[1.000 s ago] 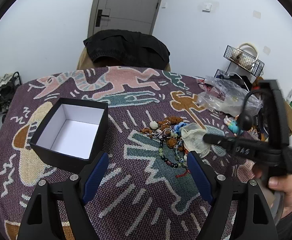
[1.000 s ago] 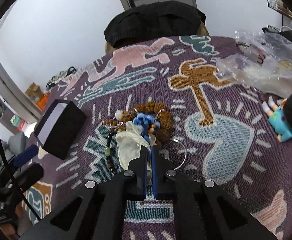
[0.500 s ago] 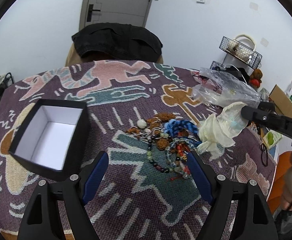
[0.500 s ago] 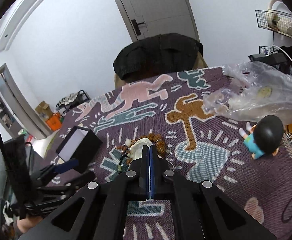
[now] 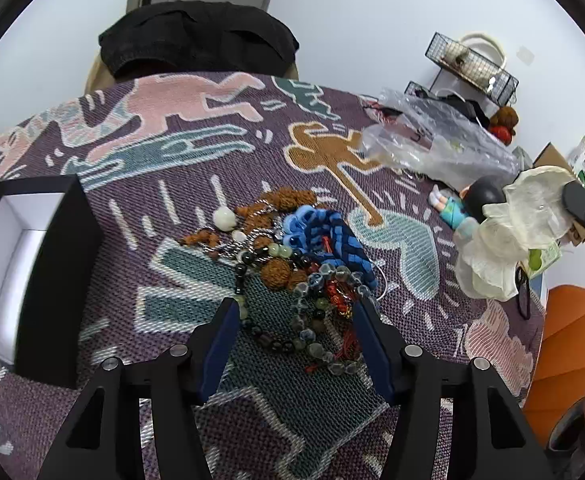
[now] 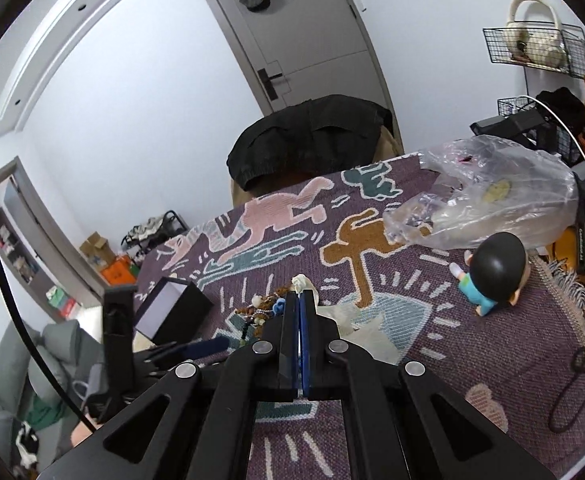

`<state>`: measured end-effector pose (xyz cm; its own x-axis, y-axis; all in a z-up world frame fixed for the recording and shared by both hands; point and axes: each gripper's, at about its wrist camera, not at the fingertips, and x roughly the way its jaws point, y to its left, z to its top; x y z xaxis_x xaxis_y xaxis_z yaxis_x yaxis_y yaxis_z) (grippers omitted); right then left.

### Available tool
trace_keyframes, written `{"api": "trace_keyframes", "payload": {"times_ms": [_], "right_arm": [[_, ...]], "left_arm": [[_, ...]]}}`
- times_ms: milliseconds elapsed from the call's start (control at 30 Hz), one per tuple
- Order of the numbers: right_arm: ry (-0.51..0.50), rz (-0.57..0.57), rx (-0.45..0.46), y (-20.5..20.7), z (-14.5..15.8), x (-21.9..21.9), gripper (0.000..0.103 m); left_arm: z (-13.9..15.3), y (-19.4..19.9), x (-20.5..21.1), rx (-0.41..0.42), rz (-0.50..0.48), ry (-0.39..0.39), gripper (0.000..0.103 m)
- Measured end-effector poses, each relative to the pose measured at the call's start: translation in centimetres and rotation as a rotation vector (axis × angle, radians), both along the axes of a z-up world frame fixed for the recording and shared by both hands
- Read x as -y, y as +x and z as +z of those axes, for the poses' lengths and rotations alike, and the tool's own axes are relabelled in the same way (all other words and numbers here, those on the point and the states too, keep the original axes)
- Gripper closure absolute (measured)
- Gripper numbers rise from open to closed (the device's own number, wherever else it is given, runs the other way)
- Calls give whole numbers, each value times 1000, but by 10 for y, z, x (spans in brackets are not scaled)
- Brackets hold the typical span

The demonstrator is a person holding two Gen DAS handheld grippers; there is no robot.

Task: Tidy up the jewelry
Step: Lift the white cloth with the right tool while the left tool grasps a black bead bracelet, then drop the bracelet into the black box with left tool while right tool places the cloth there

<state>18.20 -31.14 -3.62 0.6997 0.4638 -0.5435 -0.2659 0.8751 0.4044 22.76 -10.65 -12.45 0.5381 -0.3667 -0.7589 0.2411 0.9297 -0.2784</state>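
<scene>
Box [image 5: 32, 268], black outside and white inside, sits open and empty at 9 o'clock on the patterned counter [image 5: 172, 128], as the left wrist view shows it. Just right of it, at centre, lies the jewelry [image 5: 292, 264]: a tangled heap of bead strings, brown knobbly beads, a white bead and a blue braid. The left tool [image 5: 294, 336] is released, its blue pads set wide to either side of the near end of the heap, low over the beads but not gripping any. At 3 o'clock the right tool [image 6: 298, 304] is clenched on a pale crumpled pouch [image 5: 508, 236], held up clear of the counter, above a doll [image 5: 464, 208] and near a plastic bag [image 5: 432, 140].

Judging from this, the pouch is being cleared off the pile and sorting proper has hardly begun, since nothing is in the box. The next move seems to call for the left tool to drop onto a single strand, close on it, and lift slowly so tangled neighbours fall away before carrying it toward 9 o'clock to the box. Snagging is the likely trouble.
</scene>
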Motion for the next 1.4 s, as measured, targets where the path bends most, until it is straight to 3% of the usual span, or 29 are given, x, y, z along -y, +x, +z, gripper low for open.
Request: {"api": "trace_keyframes", "payload": {"times_ms": [200,233,267,333,533,1033,1400], "right_arm": [[39,-18,-7,-8,-6,13,101],[46,-21,-9,-9,-8,16,101],[51,-24,-11,-10,-9,17,101],[64,-32,-18,-11,-12,21,101],[83,-41,-27,-15,-19,27,101],[96,-13,-6,-20,-10,9,101],[88,41,-8,-12,-1,-30,101]], "left_arm": [[-10,7,3,-34,-4,-11,58],[-11,9,2,-47,-7,-25,63],[-13,10,2,-69,-12,-36,81],[-17,12,4,-96,-21,-48,91],[1,2,5,-32,-34,-44,93],[88,-23,-35,162,6,-46,93],[104,-26,-92,201,121,-40,93]]}}
